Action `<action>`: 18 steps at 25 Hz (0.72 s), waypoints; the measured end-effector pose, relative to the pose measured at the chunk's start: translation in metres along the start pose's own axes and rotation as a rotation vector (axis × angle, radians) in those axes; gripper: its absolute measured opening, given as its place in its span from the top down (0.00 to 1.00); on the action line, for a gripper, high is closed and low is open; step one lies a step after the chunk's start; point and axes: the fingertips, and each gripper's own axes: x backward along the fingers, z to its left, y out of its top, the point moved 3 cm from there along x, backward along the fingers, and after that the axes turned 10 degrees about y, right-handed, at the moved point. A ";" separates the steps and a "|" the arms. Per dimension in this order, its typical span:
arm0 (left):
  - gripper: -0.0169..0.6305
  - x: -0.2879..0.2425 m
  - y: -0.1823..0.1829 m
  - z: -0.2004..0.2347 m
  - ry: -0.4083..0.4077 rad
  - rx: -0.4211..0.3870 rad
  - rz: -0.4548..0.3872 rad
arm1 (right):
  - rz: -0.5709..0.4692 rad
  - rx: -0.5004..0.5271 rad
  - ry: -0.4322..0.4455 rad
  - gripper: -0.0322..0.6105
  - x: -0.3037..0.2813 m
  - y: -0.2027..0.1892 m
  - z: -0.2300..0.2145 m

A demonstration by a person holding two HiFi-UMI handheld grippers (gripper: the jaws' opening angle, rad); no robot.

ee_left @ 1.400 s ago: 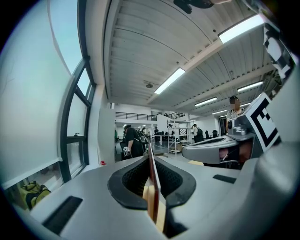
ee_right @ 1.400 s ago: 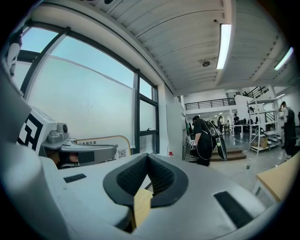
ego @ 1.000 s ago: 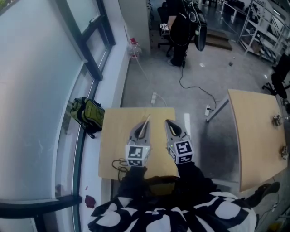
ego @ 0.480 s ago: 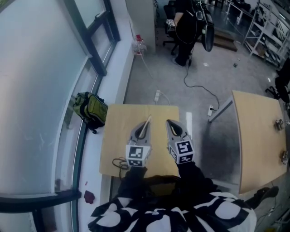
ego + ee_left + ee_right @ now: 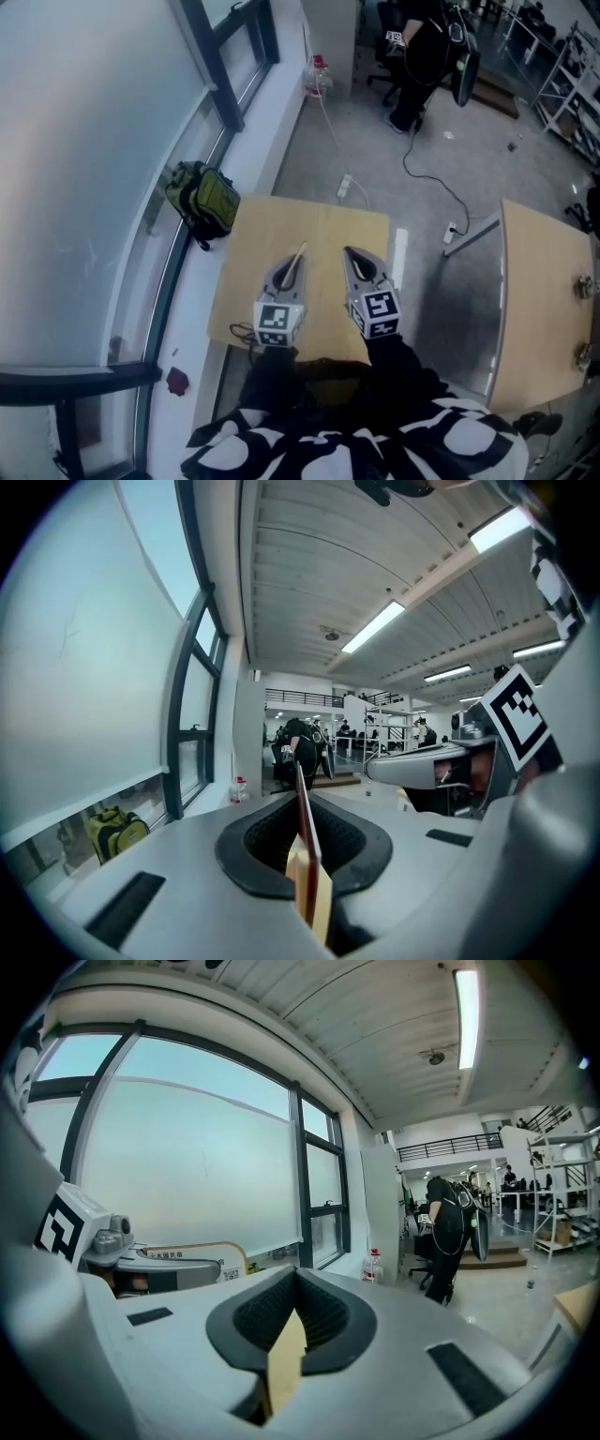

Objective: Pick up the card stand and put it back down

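Note:
The card stand (image 5: 300, 260) is a thin flat board with a wooden edge. It is pinched between the jaws of my left gripper (image 5: 293, 272) and held in the air over the small wooden table (image 5: 319, 225). The left gripper view shows the card stand (image 5: 302, 827) edge-on, rising out of the shut jaws. From the right gripper view its white printed face (image 5: 192, 1262) shows at the left. My right gripper (image 5: 352, 258) hovers beside the left one, its jaws (image 5: 295, 1279) shut with nothing between them.
A green backpack (image 5: 204, 199) lies on the window ledge left of the table. A dark cable (image 5: 242, 333) sits at the table's near left corner. A second wooden table (image 5: 544, 281) stands to the right. A power strip (image 5: 344, 186) lies on the floor beyond.
The head camera has shifted, so the table, backpack and floor sit further right and lower in view. Both grippers keep their pose, the left still holding the card stand.

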 end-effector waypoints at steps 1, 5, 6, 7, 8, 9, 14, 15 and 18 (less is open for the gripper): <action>0.95 0.003 -0.005 0.003 0.000 0.003 0.010 | 0.005 -0.001 0.009 0.93 -0.003 -0.002 0.001; 0.95 0.014 -0.029 0.011 -0.003 0.000 0.053 | 0.022 -0.005 0.040 0.93 -0.015 -0.009 0.007; 0.95 0.018 -0.035 0.013 -0.003 -0.002 0.066 | 0.025 -0.004 0.048 0.93 -0.017 -0.010 0.009; 0.95 0.021 -0.041 0.014 -0.004 -0.003 0.079 | 0.028 -0.005 0.055 0.93 -0.019 -0.011 0.011; 0.95 0.023 -0.046 0.015 -0.004 -0.004 0.094 | 0.031 -0.006 0.062 0.93 -0.020 -0.011 0.013; 0.95 0.026 -0.052 0.016 -0.005 -0.003 0.109 | 0.036 -0.007 0.066 0.93 -0.021 -0.012 0.015; 0.95 0.036 -0.082 0.019 -0.016 0.013 0.168 | 0.062 -0.015 0.076 0.93 -0.025 -0.020 0.020; 0.95 0.037 -0.089 0.020 -0.019 0.019 0.178 | 0.067 -0.017 0.075 0.93 -0.026 -0.022 0.020; 0.95 0.035 -0.109 0.025 -0.028 0.025 0.212 | 0.081 -0.025 0.072 0.93 -0.033 -0.030 0.016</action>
